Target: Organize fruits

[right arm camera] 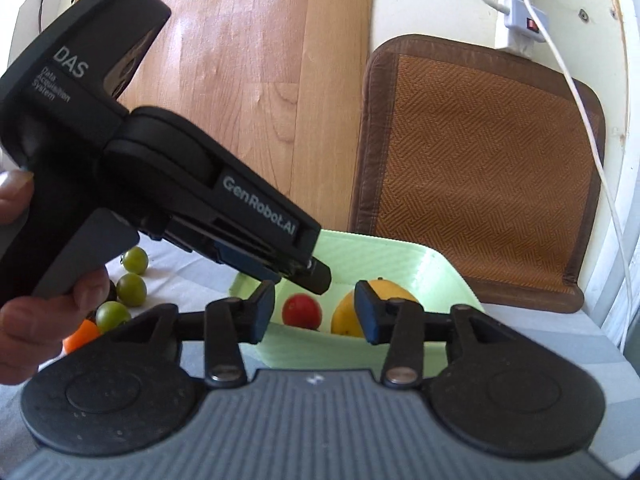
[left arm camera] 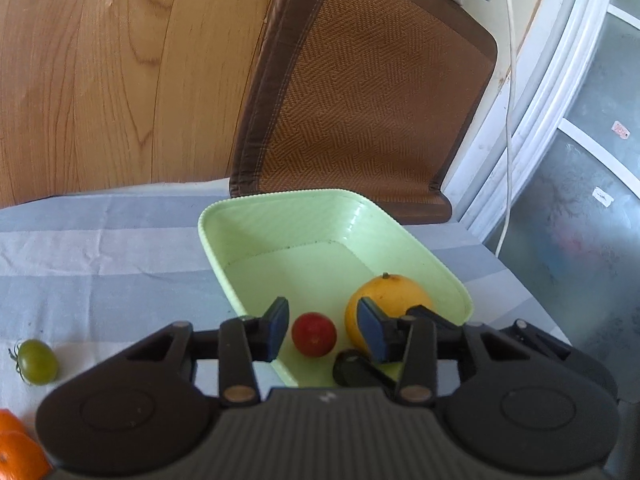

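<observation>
A light green tray (left arm camera: pixel 248 210) (right arm camera: pixel 440 266) stands on the striped cloth and holds a red tomato (left arm camera: pixel 314 334) (right arm camera: pixel 302 312) and a yellow-orange citrus (left arm camera: pixel 396 292) (right arm camera: pixel 344 314). My left gripper (left arm camera: pixel 324 330) hangs over the tray's near corner. It is open, and the red tomato lies between its blue pads (left arm camera: pixel 280 320) without touching them. From the right wrist view the left gripper (right arm camera: pixel 310 270) slants down over the tray in a person's hand. My right gripper (right arm camera: pixel 316 314) is open and empty at the tray's near rim.
Left of the tray lie green tomatoes (right arm camera: pixel 131 289) (left arm camera: pixel 38 361) and an orange (right arm camera: pixel 82 336) (left arm camera: pixel 16 452). A brown woven cushion (left arm camera: pixel 360 100) stands behind the tray. A power strip (right arm camera: pixel 520 20) with a white cable (left arm camera: pixel 510 120) hangs at the right wall.
</observation>
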Demonstrator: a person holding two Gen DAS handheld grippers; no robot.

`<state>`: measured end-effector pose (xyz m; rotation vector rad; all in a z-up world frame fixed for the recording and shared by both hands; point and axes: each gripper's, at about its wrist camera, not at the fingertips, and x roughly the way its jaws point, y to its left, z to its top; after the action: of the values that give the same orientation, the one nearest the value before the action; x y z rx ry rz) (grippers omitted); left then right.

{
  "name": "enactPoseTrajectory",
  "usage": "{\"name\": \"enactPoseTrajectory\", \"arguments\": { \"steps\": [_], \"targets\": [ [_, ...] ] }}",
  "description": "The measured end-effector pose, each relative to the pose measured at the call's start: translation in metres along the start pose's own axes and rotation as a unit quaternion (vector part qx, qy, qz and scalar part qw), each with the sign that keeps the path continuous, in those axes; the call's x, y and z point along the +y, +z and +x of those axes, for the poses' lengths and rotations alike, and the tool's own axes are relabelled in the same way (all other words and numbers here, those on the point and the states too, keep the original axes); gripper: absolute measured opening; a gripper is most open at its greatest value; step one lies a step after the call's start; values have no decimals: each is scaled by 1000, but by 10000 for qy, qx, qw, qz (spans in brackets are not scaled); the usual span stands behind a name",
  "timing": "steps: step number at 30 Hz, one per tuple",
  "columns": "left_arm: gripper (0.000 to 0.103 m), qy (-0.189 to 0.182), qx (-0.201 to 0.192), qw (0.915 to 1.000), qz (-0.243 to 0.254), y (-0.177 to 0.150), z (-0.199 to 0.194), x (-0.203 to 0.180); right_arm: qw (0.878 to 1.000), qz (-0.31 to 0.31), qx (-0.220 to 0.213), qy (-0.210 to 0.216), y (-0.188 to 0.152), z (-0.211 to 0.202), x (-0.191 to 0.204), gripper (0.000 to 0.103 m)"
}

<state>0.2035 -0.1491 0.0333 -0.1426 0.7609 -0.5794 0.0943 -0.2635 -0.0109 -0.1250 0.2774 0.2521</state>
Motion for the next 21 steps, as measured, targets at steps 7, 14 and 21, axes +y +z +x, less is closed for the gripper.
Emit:
{"name": "enactPoseTrajectory", "arguments": {
  "steps": [7,14,21],
  "targets": [
    [40,-137,-930,9956,-27,-12,-87,11,9939,475,-922,-378,0,-34,-11,45],
    [48,1387,-1778,9742,-20,-73,-191,58,9890,814,-1176,-366,-3,-53,-1,68],
    [48,2199,-1535,9612,-640,-130,-209,112,9885,964,-1162,33,-12,-71,41,85]
  ]
}}
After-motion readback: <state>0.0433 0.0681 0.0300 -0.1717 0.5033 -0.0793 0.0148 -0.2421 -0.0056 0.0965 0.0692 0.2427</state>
